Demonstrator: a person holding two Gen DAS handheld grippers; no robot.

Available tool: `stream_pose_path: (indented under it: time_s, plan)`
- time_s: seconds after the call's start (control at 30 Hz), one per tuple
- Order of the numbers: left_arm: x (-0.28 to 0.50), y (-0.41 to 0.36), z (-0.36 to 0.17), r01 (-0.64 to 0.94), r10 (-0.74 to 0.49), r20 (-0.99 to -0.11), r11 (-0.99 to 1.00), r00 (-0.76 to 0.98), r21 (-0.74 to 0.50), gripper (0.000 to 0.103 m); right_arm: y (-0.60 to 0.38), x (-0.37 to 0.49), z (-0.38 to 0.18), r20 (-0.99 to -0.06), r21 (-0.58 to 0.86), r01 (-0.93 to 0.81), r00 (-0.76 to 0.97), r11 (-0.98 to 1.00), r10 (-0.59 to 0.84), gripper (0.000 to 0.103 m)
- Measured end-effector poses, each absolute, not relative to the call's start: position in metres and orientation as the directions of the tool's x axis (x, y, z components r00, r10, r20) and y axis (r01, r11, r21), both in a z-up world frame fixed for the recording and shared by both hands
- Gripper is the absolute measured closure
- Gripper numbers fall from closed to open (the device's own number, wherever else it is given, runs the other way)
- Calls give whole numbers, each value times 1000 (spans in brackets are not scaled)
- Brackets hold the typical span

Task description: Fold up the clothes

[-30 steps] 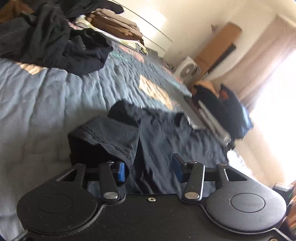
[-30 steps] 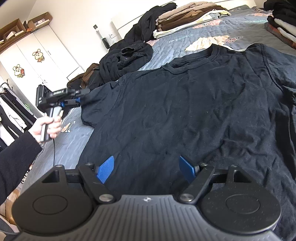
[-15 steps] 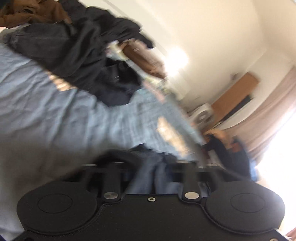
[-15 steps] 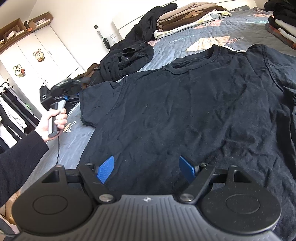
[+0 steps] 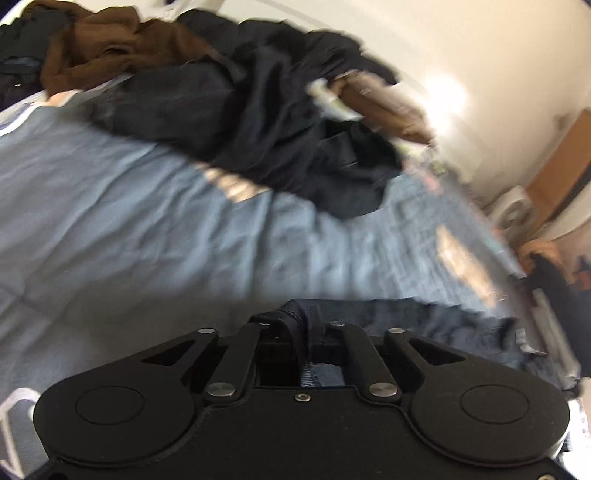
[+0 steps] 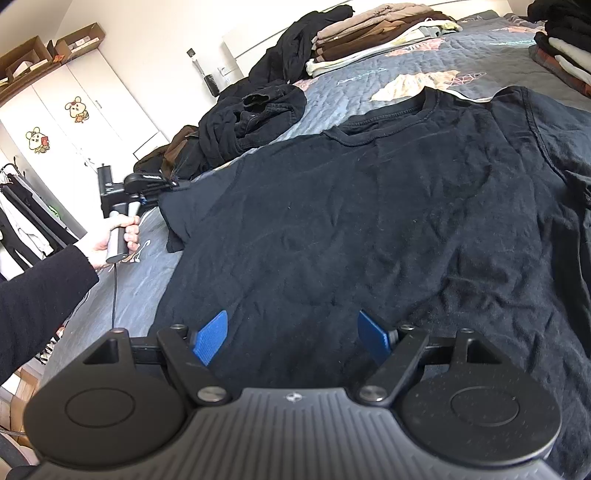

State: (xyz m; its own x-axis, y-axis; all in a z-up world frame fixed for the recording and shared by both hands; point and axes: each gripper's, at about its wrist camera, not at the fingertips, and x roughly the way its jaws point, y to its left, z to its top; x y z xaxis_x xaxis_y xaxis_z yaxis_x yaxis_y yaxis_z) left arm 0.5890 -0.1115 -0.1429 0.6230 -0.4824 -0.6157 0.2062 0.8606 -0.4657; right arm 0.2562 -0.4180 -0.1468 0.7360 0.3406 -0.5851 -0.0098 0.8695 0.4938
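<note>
A black T-shirt [image 6: 369,221] lies spread flat, front up, across the blue-grey quilted bed [image 6: 424,66], filling the middle and right of the right wrist view, its collar toward the upper centre. At the left of that view a hand [image 6: 110,240] in a dark sleeve grips the handle of the left claw [image 6: 168,184], whose tips sit at the shirt's left sleeve edge. The left wrist view, blurred, shows that claw [image 5: 301,328] with its jaws having just been closing and now clenched on a fold of the dark sleeve cloth, which bunches between the fingers at the lower centre of the frame. The right claw [image 6: 291,336] at the bottom of its own view is released, its blue pads [image 6: 210,339] standing wide apart above the shirt's lower part, nothing between them. A heap of black and brown clothes [image 6: 243,125] lies on the bed at upper left of centre, folded stacks [image 6: 376,33] at the top, and another stack [image 6: 565,48] at the upper right edge. A white wardrobe [image 6: 74,122] with cartoon stickers stands at the left.
</note>
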Motion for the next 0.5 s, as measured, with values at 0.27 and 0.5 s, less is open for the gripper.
stream_pose_path:
  time_s: [0.27,0.5]
  plan:
    - [527,-59,-118,281,-457,-581,885,674,-372,20,-422,255,-143,-570,509,-8,746,861,344,26]
    - [471,-71,-130,516,-579,-597,803,556,-298,21,-413,254,-136,-551,509,-35,754,860,357,26]
